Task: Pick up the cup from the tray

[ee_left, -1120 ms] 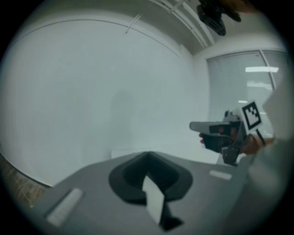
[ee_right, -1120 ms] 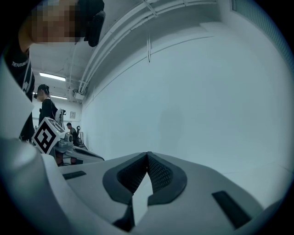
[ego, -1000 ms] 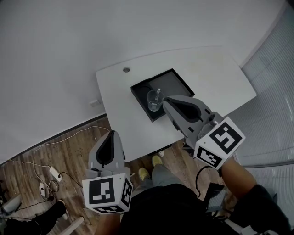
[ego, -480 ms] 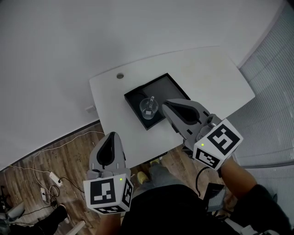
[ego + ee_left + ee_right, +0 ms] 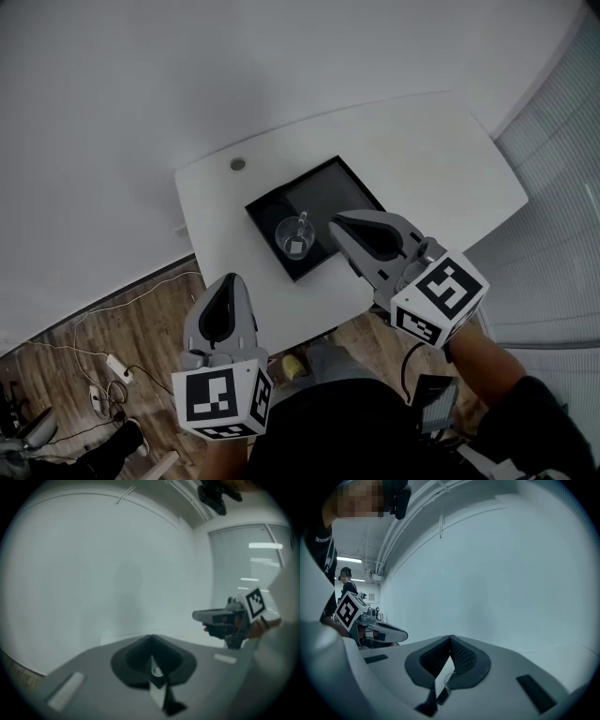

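Only the head view shows the cup inside the tray.

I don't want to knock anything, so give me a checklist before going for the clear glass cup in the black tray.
Clear glass cup upright in the black rectangular tray: ok.
Right gripper jaws apart for grasping: not ok, shut and empty.
Right gripper lined up on cup: not ok, tips beside it, apart.
Left gripper clear of the white table: ok, over the floor.
Cup empty: cannot tell.
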`<state>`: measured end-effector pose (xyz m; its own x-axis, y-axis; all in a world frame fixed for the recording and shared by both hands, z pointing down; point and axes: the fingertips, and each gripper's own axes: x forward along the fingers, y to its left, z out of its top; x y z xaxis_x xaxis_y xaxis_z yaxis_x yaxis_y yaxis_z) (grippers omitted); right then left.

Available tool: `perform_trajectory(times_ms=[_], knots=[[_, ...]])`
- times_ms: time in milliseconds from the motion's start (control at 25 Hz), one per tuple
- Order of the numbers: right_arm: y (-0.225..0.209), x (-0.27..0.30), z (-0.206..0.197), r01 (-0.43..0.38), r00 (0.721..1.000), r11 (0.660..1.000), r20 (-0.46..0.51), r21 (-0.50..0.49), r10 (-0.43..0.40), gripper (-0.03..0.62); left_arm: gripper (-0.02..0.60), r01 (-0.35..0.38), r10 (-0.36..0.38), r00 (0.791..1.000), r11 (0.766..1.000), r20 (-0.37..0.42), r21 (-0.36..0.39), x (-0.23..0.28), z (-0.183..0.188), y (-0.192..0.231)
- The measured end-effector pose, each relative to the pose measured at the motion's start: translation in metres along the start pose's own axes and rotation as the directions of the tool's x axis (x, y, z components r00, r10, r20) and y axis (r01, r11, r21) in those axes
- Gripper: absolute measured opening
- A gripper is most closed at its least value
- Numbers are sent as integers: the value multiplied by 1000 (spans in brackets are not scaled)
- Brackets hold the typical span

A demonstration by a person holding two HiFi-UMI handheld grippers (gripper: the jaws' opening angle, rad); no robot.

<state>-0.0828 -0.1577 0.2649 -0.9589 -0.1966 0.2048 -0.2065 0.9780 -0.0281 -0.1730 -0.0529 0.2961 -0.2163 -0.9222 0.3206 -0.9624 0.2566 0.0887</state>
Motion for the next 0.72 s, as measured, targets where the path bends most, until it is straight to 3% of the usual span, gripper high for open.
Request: perform_trajectory(times_ms=[720], knots=[[-50, 33, -30, -42, 999, 998, -31, 49, 43, 9, 3, -35, 36, 998, 999, -49, 19, 54, -2, -1]])
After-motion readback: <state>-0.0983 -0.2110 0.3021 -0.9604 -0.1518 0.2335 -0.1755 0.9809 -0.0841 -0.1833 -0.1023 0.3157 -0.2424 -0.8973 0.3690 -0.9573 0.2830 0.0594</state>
